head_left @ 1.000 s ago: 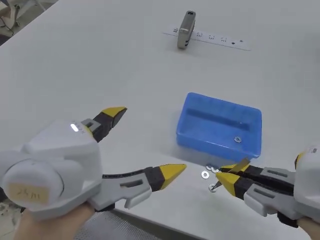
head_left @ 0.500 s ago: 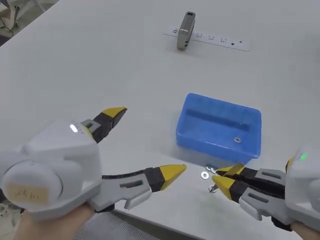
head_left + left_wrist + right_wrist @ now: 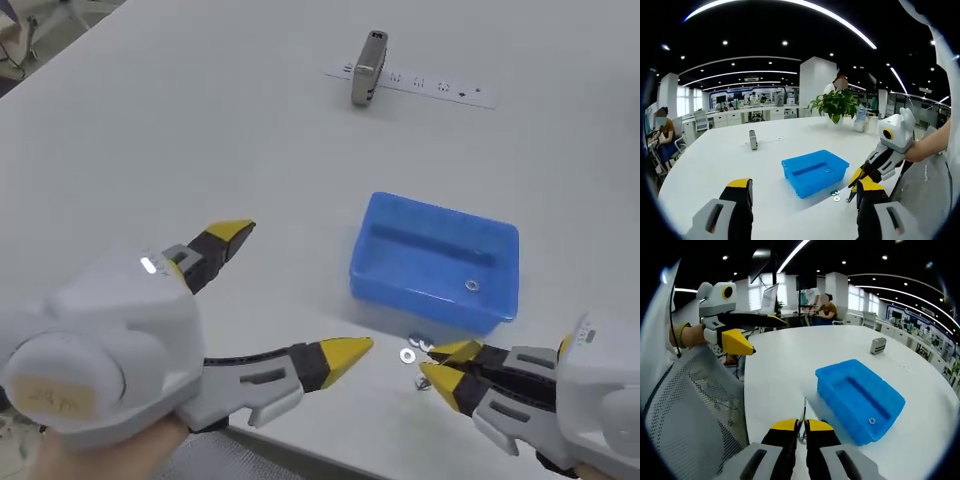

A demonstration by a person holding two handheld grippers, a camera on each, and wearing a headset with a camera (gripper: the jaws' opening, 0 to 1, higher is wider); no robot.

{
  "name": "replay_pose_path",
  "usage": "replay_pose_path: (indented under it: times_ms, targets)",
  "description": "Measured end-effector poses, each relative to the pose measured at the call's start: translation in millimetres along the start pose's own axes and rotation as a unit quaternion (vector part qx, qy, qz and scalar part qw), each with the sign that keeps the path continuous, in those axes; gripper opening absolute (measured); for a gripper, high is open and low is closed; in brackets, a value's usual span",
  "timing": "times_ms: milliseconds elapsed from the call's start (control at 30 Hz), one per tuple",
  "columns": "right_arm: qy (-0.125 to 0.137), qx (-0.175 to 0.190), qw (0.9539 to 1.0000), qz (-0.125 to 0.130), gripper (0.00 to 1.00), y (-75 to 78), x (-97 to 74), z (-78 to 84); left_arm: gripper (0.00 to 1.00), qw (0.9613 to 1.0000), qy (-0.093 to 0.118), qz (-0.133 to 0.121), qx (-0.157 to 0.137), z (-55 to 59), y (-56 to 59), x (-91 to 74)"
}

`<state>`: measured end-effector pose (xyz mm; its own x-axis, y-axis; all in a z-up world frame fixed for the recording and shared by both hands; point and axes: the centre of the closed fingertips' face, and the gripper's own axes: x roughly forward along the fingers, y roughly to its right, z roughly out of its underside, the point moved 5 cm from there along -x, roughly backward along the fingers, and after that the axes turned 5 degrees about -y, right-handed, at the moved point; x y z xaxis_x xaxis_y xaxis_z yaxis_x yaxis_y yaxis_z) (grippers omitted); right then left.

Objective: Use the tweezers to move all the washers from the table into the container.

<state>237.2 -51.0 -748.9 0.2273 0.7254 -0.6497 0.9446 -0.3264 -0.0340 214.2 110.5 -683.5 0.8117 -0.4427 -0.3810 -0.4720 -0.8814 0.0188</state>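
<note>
While the left gripper (image 3: 292,291) hangs with jaws spread wide and empty, the right gripper (image 3: 445,363) is nearer the work, jaws clenched on thin metal tweezers (image 3: 803,419) that point forward along them. Small silver washers (image 3: 409,353) lie on the white counter (image 3: 200,120) just beside its tips, before the near wall of the blue plastic container (image 3: 425,305), which holds one washer (image 3: 471,286). Whether the tweezer tips grip anything is too small to tell.

My left gripper (image 3: 292,291) sits at seven o'clock, jaws spread wide; my right gripper (image 3: 440,363) at five, jaws pinched.
</note>
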Motion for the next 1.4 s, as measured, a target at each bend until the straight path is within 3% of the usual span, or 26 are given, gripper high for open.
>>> replay_pose_path:
  times_ms: [133,400,567,800,1100,1400]
  targets:
    - [0.004,0.008,0.9999,0.004,0.02,2.2,-3.1,-2.6,0.87,1.0000,-0.004,0.002,0.004,0.9,0.8,0.8]
    - [0.040,0.015,0.9990,0.016,0.02,14.7,-21.6,-28.1,0.86,0.9999,-0.010,0.004,0.002,2.6,0.8,1.6]
    - [0.072,0.022,0.9967,0.028,0.02,28.6,-33.0,-47.4,0.86,0.9999,-0.014,0.003,0.001,3.9,-0.4,1.9]
    - [0.090,0.027,0.9945,0.046,0.02,50.7,-35.7,-61.6,0.86,0.9999,-0.015,0.003,0.000,4.4,-0.4,2.3]
    - [0.075,0.020,0.9946,0.069,0.02,79.6,-23.3,-65.9,0.86,0.9999,-0.016,0.000,0.000,4.8,-1.2,1.7]
    - [0.045,0.036,0.9960,0.069,0.02,101.9,-3.8,-51.1,0.86,0.9999,-0.014,-0.001,-0.001,4.2,-1.5,1.1]
